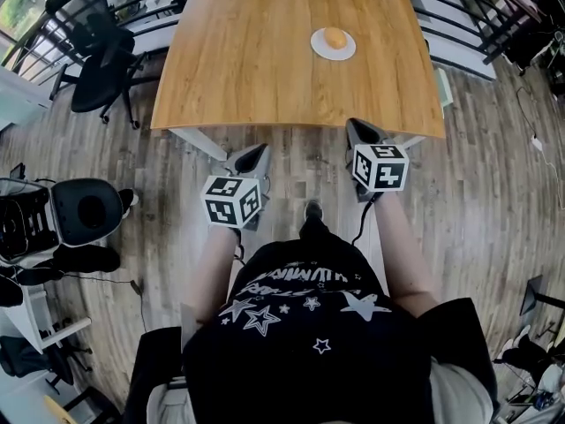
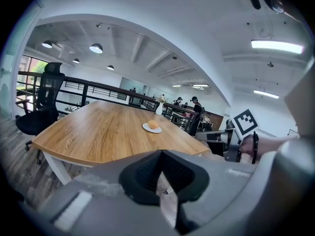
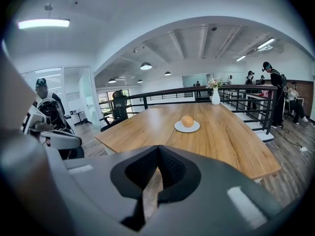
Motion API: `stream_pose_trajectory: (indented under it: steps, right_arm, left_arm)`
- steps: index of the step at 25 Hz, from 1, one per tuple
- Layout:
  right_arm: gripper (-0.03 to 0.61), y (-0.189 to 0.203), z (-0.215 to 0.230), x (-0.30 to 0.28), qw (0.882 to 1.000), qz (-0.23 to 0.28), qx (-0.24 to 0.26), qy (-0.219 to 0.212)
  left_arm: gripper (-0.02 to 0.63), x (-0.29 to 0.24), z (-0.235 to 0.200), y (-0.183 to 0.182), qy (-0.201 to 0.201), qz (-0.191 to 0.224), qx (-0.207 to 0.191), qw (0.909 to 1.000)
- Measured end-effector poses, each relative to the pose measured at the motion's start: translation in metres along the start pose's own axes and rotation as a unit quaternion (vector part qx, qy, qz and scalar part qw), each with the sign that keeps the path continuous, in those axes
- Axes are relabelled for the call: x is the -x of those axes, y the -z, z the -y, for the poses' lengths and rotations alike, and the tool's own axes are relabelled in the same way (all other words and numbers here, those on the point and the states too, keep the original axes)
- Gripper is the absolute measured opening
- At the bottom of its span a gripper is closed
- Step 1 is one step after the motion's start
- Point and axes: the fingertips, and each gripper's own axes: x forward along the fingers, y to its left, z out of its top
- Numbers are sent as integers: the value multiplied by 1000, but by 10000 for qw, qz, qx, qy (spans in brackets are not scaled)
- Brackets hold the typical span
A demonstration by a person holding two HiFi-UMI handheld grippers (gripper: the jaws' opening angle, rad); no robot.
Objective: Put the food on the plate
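Observation:
A round orange food item [image 1: 335,37] lies on a small white plate [image 1: 320,51] at the far right of the wooden table [image 1: 247,60]. Both grippers hang over the floor, short of the table's near edge and well apart from the plate. My left gripper [image 1: 262,151] is shut with nothing in it, and so is my right gripper [image 1: 353,124]. In the left gripper view the food [image 2: 153,124] and plate [image 2: 147,129] lie beyond the closed tips [image 2: 161,152]. The right gripper view shows the food [image 3: 187,121] on the plate [image 3: 180,128] ahead of its closed tips [image 3: 158,148].
A white vase [image 3: 215,96] with flowers stands at the table's far end. A black office chair [image 1: 101,69] sits left of the table, and a black railing [image 3: 246,100] runs behind it. More equipment [image 1: 53,219] stands on the floor at my left. People stand in the background [image 3: 273,90].

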Motion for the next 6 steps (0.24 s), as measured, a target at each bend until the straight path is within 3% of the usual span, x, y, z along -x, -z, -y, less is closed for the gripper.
stream_pose_trajectory:
  steps: [6]
  right_arm:
    - [2, 9, -22, 27, 10000, 24, 11, 85]
  left_arm:
    - [2, 30, 7, 10, 80, 29, -33, 10000]
